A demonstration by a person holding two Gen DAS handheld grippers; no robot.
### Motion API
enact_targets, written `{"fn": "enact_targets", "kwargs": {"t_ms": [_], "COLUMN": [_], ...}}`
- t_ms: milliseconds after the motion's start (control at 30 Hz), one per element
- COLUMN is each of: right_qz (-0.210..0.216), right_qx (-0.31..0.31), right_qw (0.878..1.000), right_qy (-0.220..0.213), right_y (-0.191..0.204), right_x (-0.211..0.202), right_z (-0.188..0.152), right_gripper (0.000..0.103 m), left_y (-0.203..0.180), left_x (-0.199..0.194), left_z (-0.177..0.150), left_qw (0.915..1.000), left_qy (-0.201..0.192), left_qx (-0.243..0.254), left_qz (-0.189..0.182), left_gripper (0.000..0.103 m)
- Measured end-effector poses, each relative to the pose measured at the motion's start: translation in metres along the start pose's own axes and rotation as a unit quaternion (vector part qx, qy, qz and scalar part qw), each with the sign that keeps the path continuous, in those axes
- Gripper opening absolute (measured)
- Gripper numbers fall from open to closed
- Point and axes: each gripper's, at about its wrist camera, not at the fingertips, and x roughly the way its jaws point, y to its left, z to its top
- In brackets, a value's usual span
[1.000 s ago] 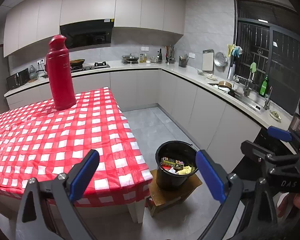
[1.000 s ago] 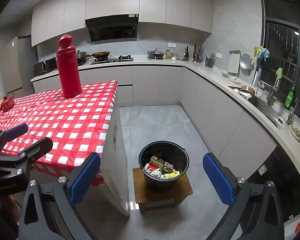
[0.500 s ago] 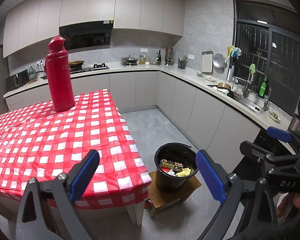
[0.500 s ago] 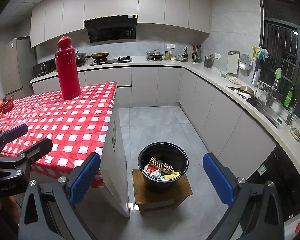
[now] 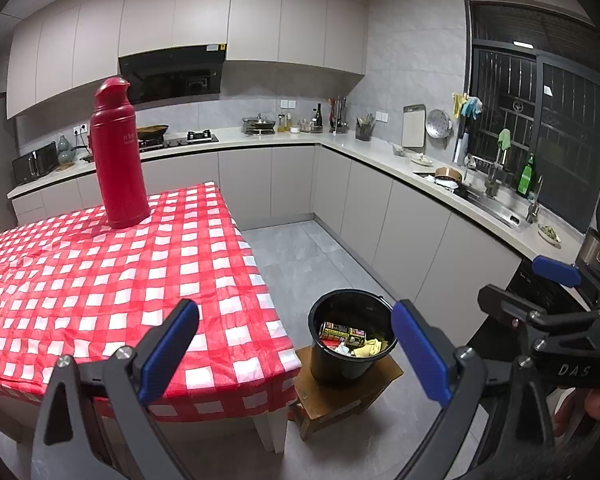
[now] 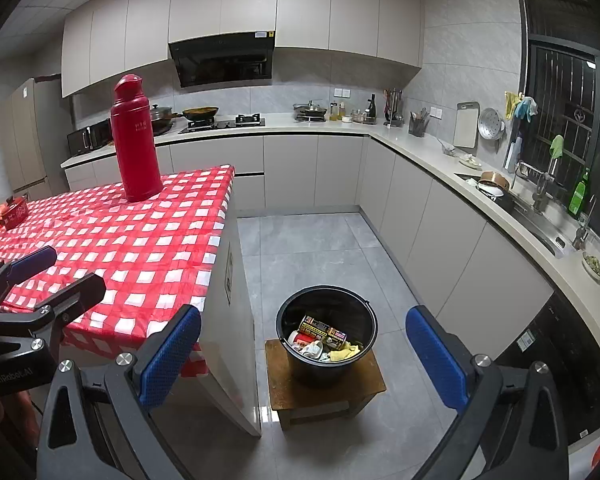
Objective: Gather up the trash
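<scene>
A black bucket stands on a low wooden stool on the floor beside the table; it also shows in the right wrist view. Trash lies inside it: a printed carton, crumpled white paper and something yellow. My left gripper is open and empty, above the table's corner. My right gripper is open and empty, above the floor in front of the bucket. Each gripper shows at the edge of the other's view.
A table with a red-and-white checked cloth carries a tall red thermos at its far side. A small red item lies at the table's left. Kitchen counters run along the back and right, with a sink.
Both views have shifted slightly, as if the grippers rose or drew back a little. Both grippers stay open and empty. The bucket and thermos have not moved.
</scene>
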Motion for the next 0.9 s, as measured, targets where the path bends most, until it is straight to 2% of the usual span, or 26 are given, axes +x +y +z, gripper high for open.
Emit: {"fn": "enact_targets", "kwargs": {"t_ms": [900], "right_qz": [0.006], "right_qx": [0.0], "right_qw": [1.0], "right_qy": [-0.002], "right_y": [-0.0065], "right_x": [0.0014], "right_z": [0.0004], "right_gripper": [0.103], "left_y": [-0.0047], "left_x": [0.0005], "left_z": [0.0067], "left_qw": [1.0], "left_qy": [-0.005], "left_qx": [0.001], "left_qz": [0.001], "left_gripper": [0.098]}}
